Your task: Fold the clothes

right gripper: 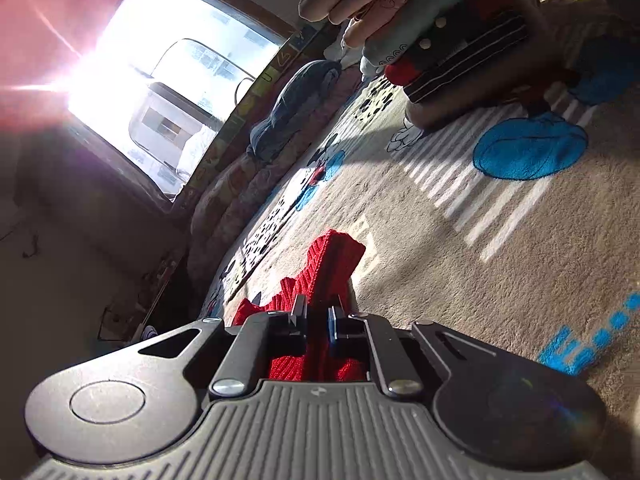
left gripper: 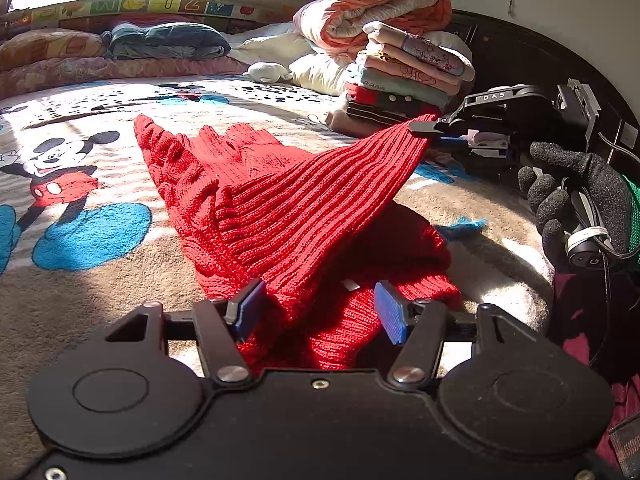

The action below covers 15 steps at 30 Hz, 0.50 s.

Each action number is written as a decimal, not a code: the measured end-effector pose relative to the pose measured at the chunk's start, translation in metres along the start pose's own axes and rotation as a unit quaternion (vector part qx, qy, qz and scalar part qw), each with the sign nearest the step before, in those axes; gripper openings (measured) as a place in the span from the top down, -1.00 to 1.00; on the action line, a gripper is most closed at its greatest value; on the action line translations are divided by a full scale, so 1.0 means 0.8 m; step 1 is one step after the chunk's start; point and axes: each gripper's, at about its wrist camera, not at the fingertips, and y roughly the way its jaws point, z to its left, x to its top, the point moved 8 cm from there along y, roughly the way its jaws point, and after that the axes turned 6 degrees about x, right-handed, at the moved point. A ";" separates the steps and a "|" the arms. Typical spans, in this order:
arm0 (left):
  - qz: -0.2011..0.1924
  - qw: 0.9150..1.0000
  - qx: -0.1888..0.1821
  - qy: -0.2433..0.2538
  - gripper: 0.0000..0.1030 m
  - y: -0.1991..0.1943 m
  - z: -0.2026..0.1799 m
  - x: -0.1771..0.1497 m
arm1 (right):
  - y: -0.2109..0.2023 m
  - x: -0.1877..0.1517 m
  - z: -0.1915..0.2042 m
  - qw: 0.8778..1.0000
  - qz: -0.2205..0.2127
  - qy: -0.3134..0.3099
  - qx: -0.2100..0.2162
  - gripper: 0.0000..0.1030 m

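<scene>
Where sunlight falls across the cartoon-mouse blanket (left gripper: 92, 184), a red ribbed knit garment (left gripper: 256, 200) spread out, far edge rumpled on the blanket, near part bunched just ahead of the left gripper (left gripper: 320, 312). Left gripper's blue-padded fingers (left gripper: 390, 312) parted wide, red knit lying between them, nothing clamped. One corner of the garment lifted and drawn taut toward the right gripper (left gripper: 426, 126), pinched there between closed fingers, well above the blanket. In the right wrist view, same grip seen close: right gripper (right gripper: 318, 318) narrowed onto a fold of the red knit (right gripper: 328, 268), cloth standing up between the pads and spilling back toward the body of the tool. A grey-gloved hand (left gripper: 576, 188) wrapped around the right gripper's handle. Behind the lifted corner, a stack of folded clothes (left gripper: 404, 80) on the blanket, a rolled orange quilt (left gripper: 372, 8) beyond it, a blue bundle (left gripper: 168, 40) near the window (right gripper: 180, 92).
</scene>
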 end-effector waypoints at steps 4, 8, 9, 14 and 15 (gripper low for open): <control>0.011 1.000 -0.013 0.016 -0.31 -0.001 -0.002 -0.003 | 0.002 -0.007 -0.024 1.000 0.006 0.010 -0.023 0.78; -0.011 0.999 -0.044 -0.021 -0.31 -0.021 0.020 0.010 | 0.005 -0.014 -0.047 0.999 0.009 0.034 -0.027 0.78; -0.024 0.998 -0.039 -0.043 -0.31 -0.026 0.034 0.016 | 0.006 -0.015 -0.049 0.999 0.011 0.037 -0.024 0.78; -0.086 0.984 -0.001 -0.156 -0.30 -0.048 0.099 0.042 | 0.007 -0.018 -0.048 0.999 0.021 0.040 0.005 0.78; -0.095 0.980 0.012 -0.173 -0.30 -0.049 0.108 0.046 | 0.006 -0.018 -0.045 0.999 0.022 0.035 0.011 0.78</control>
